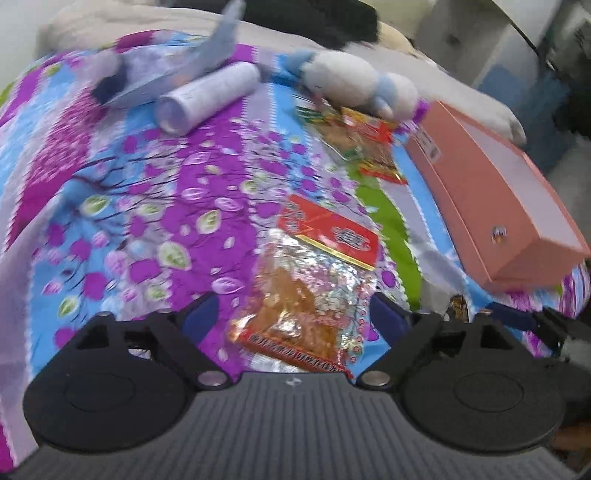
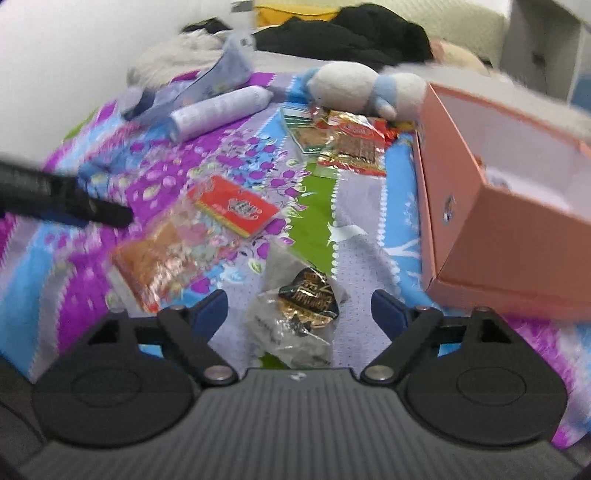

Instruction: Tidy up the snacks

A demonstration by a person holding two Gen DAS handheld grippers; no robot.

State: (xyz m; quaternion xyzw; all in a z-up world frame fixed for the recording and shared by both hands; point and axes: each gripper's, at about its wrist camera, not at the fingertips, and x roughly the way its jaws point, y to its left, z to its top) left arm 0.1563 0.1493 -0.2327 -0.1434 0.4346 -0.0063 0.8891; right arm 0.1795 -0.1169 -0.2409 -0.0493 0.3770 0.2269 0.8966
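Observation:
On the flowered bedspread lies a clear snack packet (image 1: 306, 291) with orange contents and a red top. It sits between the wide-apart blue fingertips of my left gripper (image 1: 295, 314), which is open with its pads off the packet. The same packet (image 2: 166, 254) shows at the left of the right wrist view. My right gripper (image 2: 299, 308) is open too. A small clear packet with a black and gold label (image 2: 303, 310) lies between its fingertips, untouched. An open pink box (image 2: 476, 206) stands at the right (image 1: 491, 206). More snack packets (image 2: 343, 144) lie in a pile farther back.
A white and blue plush toy (image 1: 354, 81) lies behind the snack pile, with a white tube (image 1: 210, 96) and a pale blue pouch (image 1: 173, 74) to its left. Black clothing (image 2: 343, 33) and pillows lie at the far end of the bed. The bedspread (image 1: 147, 184) is soft and uneven.

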